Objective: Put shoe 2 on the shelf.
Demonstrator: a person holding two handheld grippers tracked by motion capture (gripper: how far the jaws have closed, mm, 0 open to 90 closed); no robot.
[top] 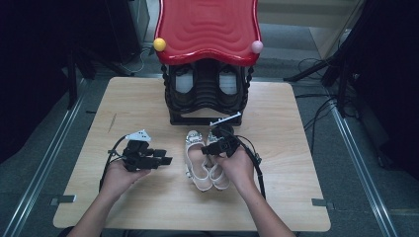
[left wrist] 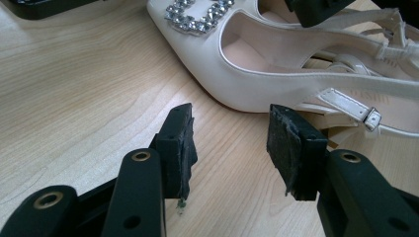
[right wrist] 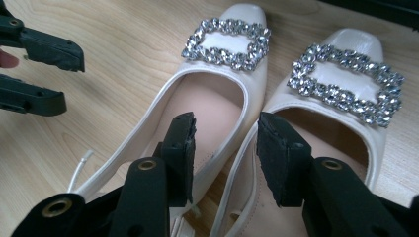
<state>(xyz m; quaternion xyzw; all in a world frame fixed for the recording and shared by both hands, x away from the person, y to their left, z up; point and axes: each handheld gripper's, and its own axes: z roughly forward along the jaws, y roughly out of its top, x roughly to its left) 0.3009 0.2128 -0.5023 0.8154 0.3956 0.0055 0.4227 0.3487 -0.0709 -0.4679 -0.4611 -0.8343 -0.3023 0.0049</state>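
Note:
Two white slingback shoes with rhinestone buckles lie side by side on the wooden table (top: pixel 138 197), toes pointing away: the left shoe (top: pixel 194 160) (right wrist: pixel 212 103) and the right shoe (top: pixel 219 174) (right wrist: pixel 341 79). My right gripper (top: pixel 212 147) (right wrist: pixel 225 133) hovers over their middle, open, its pads above the two shoes' adjoining sides and pressing on nothing. My left gripper (top: pixel 167 157) (left wrist: pixel 230 128) (right wrist: pixel 73 81) sits left of the shoes, pointing at the left shoe (left wrist: pixel 257 84), open and empty.
A black shoe rack (top: pixel 205 116) with a red wavy top (top: pixel 207 24) stands at the table's far edge, a dark pair (top: pixel 183 81) inside. A yellow ball (top: pixel 159 44) and a pink ball (top: pixel 257 46) sit on its corners. Cables trail on the floor at right.

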